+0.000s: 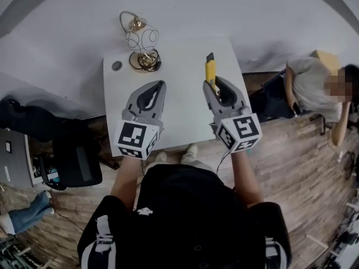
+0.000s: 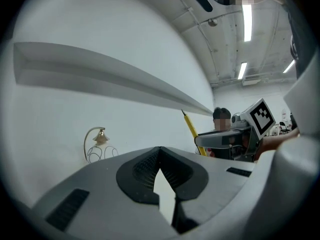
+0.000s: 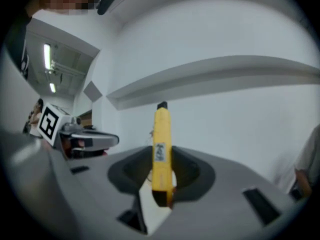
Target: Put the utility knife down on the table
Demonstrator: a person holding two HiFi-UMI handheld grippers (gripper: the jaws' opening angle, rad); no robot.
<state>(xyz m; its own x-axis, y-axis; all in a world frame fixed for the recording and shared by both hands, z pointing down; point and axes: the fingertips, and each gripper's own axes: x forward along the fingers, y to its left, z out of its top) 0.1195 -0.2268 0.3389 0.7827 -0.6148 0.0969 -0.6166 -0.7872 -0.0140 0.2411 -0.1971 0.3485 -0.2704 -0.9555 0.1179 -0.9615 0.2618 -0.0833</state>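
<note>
Supporting table (image 1: 179,111): white, rectangular, against a pale wall, on a wooden floor (image 1: 314,167); both grippers are held over its near half.
Seated person (image 1: 314,86): on the floor right of the table, well apart from the grippers.
Office chair (image 1: 76,156): black, left of the table.
Right gripper (image 1: 217,86) (image 3: 161,184): grey, with a marker cube at its rear; its jaws are clamped on the rear end of the knife's handle.
Left gripper (image 1: 152,91) (image 2: 160,169): beside the right one, pointing the same way; its jaw tips meet and nothing sits between them.
Lamp (image 1: 141,43) (image 2: 100,144): wire-framed with a small brass-coloured shade, upright at the table's far left corner.
Utility knife (image 1: 210,72) (image 3: 161,149) (image 2: 191,129): yellow body with a dark tip, sticking forward out of the right gripper's jaws over the table's right part; the tip is raised, so it is not lying on the table.
Grommet (image 1: 116,66): small grey disc in the tabletop, just left of the lamp's base.
</note>
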